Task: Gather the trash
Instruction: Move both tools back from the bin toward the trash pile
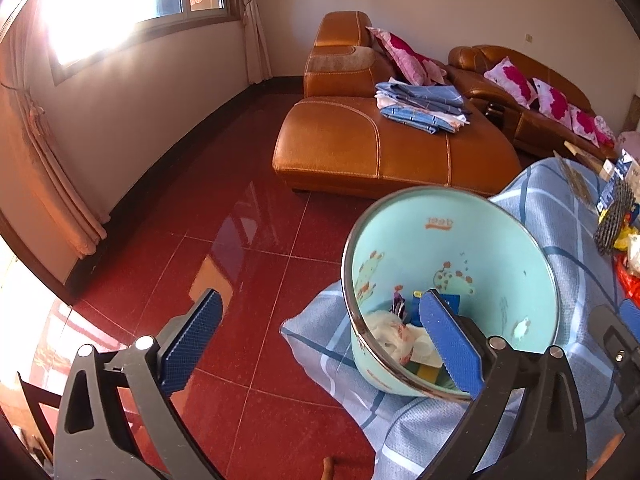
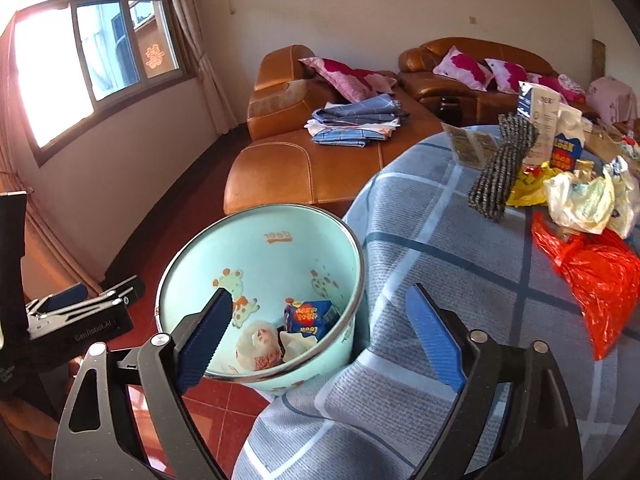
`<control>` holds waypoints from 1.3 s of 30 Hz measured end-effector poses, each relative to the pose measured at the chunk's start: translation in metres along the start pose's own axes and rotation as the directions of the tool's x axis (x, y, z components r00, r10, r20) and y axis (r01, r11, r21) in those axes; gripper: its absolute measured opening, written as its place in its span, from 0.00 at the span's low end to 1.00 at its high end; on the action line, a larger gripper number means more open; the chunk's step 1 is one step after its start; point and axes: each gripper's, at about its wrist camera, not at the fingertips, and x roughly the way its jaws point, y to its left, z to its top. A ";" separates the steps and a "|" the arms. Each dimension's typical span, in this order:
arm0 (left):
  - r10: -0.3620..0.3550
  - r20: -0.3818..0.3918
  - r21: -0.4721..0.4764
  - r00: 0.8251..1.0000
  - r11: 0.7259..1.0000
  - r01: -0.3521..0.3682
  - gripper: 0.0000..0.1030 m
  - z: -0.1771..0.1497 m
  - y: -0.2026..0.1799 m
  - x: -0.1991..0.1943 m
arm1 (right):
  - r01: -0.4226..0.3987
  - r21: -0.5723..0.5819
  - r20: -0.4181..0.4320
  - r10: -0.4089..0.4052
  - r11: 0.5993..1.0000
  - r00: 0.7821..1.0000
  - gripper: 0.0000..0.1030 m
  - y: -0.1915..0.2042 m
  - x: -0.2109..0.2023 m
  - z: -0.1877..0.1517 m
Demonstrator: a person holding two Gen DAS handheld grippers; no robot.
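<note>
Several scraps in a pale blue bin [image 2: 260,264], both sets of jaws wide apart.

Inside the bin: a blue snack box [image 2: 310,316], crumpled white wrappers [image 2: 258,346]; bin standing on the red floor [image 1: 240,264], pressed against the checked cloth [image 2: 432,248] hanging from the tabletop. Left gripper [image 1: 320,340] empty, one pad over the bin's rim, the other over the floor. Right gripper [image 2: 320,336] empty, spanning the rim and the cloth. More litter farther along the tabletop: red bag [image 2: 596,276], white bags [image 2: 580,200], yellow wrapper [image 2: 528,190], grey rolled cloth [image 2: 500,168]. Beyond, a brown sofa [image 1: 360,148] with folded sheets [image 1: 420,106].
</note>
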 end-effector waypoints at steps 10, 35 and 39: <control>-0.027 -0.006 0.065 1.000 0.998 0.027 0.94 -0.015 -0.033 -0.012 | 0.097 0.036 0.067 -0.099 0.995 0.993 0.91 -0.021 -0.024 -0.011; -0.142 -0.074 0.181 0.987 0.971 0.154 0.94 -0.052 -0.106 -0.032 | 0.236 0.235 0.028 -0.249 0.943 0.968 0.91 -0.111 -0.071 -0.044; -0.179 -0.077 0.215 0.981 0.958 0.191 0.94 -0.057 -0.122 -0.036 | 0.258 0.265 0.033 -0.276 0.929 0.961 0.91 -0.132 -0.084 -0.050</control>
